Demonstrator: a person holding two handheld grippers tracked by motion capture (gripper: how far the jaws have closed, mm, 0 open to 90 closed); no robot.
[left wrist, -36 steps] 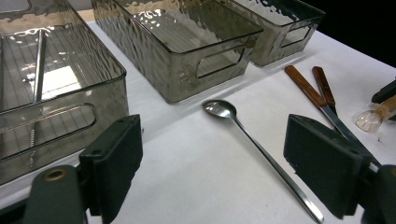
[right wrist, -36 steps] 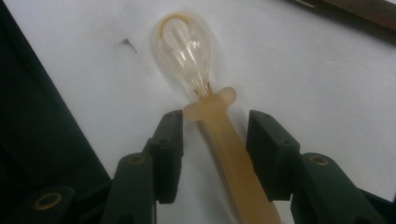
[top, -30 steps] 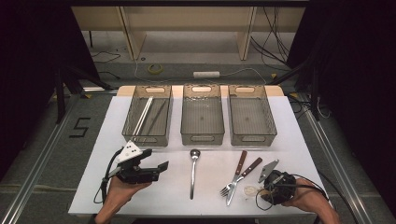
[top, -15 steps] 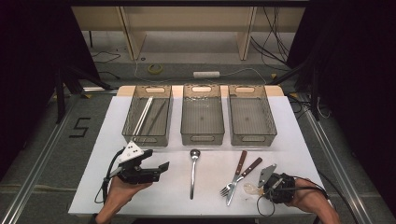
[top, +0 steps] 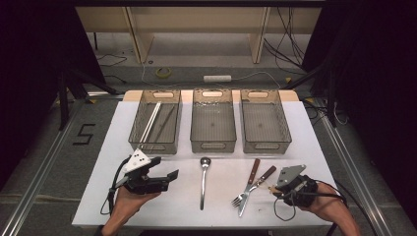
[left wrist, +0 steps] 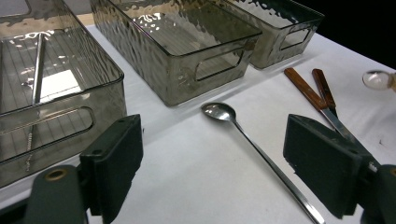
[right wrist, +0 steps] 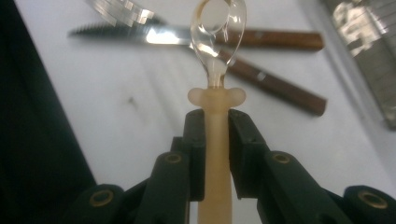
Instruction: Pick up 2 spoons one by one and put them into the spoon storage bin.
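Observation:
My right gripper is shut on the cream handle of a small spoon with a clear bowl, held over the white table near its front right. Just beyond it lie a serrated knife and a fork, both with wooden handles, crossed over each other. My left gripper is held at the front left with its jaws wide apart and nothing between them. A long metal spoon lies on the table ahead of it, bowl toward the bins.
Three smoky clear bins stand in a row at the back: the left bin holds long thin rods, while the middle bin and the right bin look bare. The table's front edge is close to both hands.
My right gripper has shifted slightly away from the front edge with the small spoon in it. The left gripper has stayed where it was, still open.

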